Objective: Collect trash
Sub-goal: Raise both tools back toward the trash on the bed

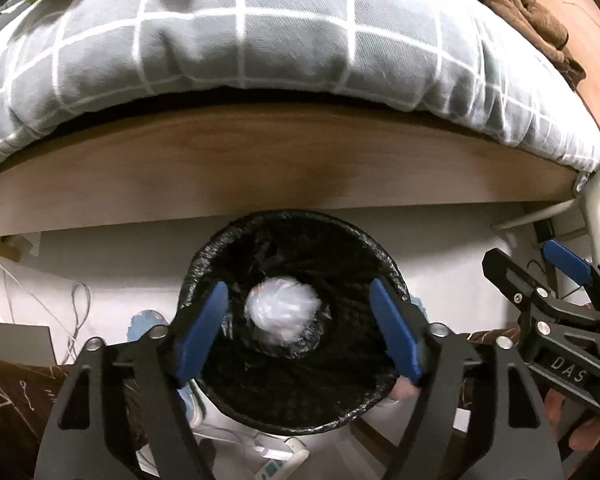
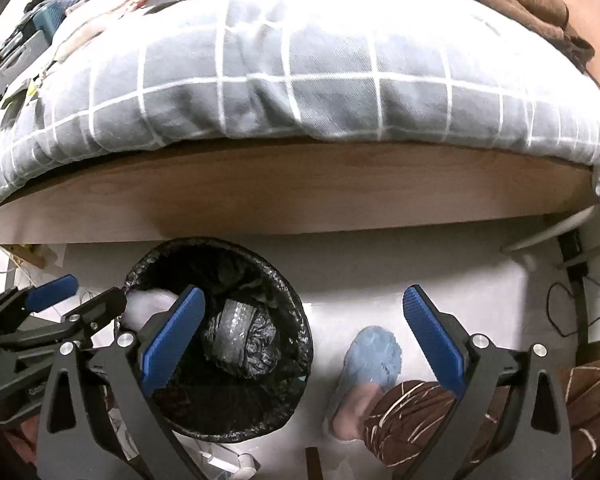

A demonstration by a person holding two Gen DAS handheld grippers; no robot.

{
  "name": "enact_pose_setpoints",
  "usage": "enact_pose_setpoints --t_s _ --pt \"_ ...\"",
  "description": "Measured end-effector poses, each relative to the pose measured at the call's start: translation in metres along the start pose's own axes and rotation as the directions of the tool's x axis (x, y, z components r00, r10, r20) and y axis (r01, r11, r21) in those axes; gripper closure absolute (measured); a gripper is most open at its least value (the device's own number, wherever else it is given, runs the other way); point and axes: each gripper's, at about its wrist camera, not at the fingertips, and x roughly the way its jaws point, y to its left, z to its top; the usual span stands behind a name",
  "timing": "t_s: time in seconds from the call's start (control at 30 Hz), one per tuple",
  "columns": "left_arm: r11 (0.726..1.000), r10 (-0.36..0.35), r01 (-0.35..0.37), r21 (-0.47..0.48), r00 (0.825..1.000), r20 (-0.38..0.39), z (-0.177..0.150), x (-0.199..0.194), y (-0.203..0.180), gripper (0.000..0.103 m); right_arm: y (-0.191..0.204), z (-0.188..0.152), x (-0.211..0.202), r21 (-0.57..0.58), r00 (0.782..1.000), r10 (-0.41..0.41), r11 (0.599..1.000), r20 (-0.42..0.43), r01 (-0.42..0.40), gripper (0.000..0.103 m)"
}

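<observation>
The white ball of trash [image 1: 282, 316] is down in the black bin [image 1: 220, 256], which stands on the floor near the bed [image 1: 260, 160]. So that bit looks done. The ball is round, so it has no long side and points no way. The left gripper [image 1: 300, 332] is wide open over the bin, holding nothing. The right gripper [image 2: 304, 340] is open and empty too

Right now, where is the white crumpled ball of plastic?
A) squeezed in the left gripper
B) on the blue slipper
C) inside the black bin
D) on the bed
C: the white ball lies down inside the bin with the black bag liner, and the left gripper hangs open above it with its pads well apart from the ball.
</observation>
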Motion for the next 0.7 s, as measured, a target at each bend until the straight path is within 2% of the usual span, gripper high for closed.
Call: enact_pose_setpoints --t_s 0.2,0.53,0.7 --pt "0.999 0.033 -0.031 -0.023 0.998 0.051 0.006 -0.019 0.011 0.009 0.007 0.012 -0.012 -0.005 0.999 0.016 1.0 0.047 -0.016 0.008" --pt "0.997 0.066 -0.059 -0.052 0.987 0.149 0.019 -0.066 0.028 0.006 0.021 0.031 -0.046 -0.036 0.987 0.045 0.999 0.153 -0.04 0.008" --pt "0.996 0.078 -0.067 -0.057 0.974 0.215 0.032 -0.092 0.036 0.006 0.026 0.046 -0.065 -0.044 0.976 0.065 0.997 0.206 -0.057 0.008"
